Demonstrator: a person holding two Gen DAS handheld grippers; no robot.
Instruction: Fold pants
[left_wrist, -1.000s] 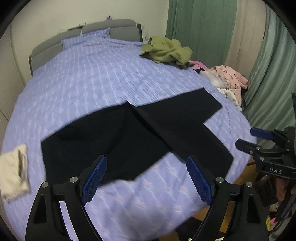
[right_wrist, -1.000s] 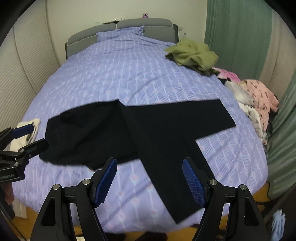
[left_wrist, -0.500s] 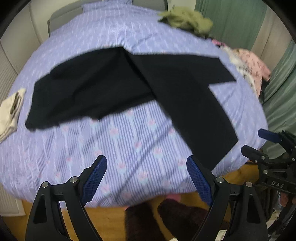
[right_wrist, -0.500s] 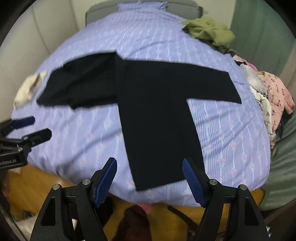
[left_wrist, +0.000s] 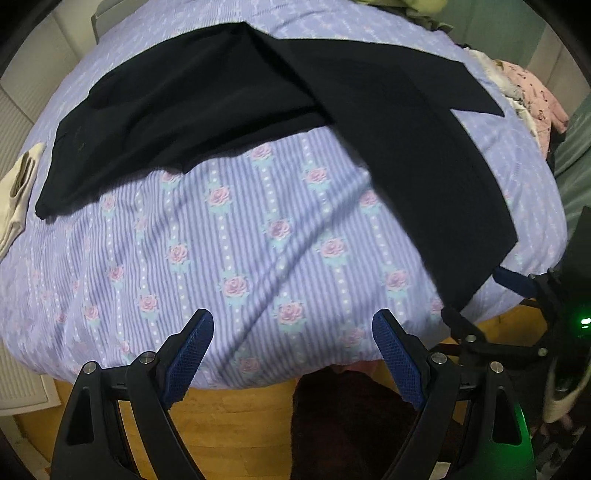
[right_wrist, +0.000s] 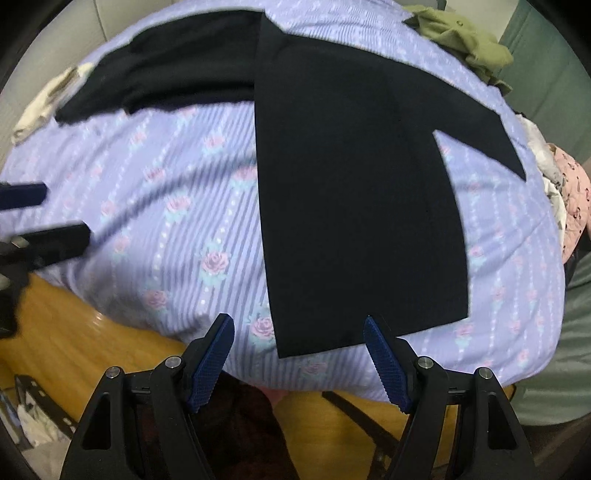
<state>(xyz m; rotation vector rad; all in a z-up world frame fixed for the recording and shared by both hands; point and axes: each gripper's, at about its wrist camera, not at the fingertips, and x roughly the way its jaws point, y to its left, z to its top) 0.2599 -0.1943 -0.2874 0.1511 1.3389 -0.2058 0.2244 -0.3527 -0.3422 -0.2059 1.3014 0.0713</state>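
Not yet folded: black fabric pants (right_wrist: 354, 192) spread flat on lilac rose-striped bedsheet (left_wrist: 236, 236), legs splayed apart, left gripper (left_wrist: 291, 350) and right gripper (right_wrist: 299, 350) both agape, empty, over near hem.

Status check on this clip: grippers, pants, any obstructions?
Left gripper open, empty, over bare bedspread. Right gripper open, empty, at near leg hem of black pants. Pants spread flat, unfolded. Nothing in the way.
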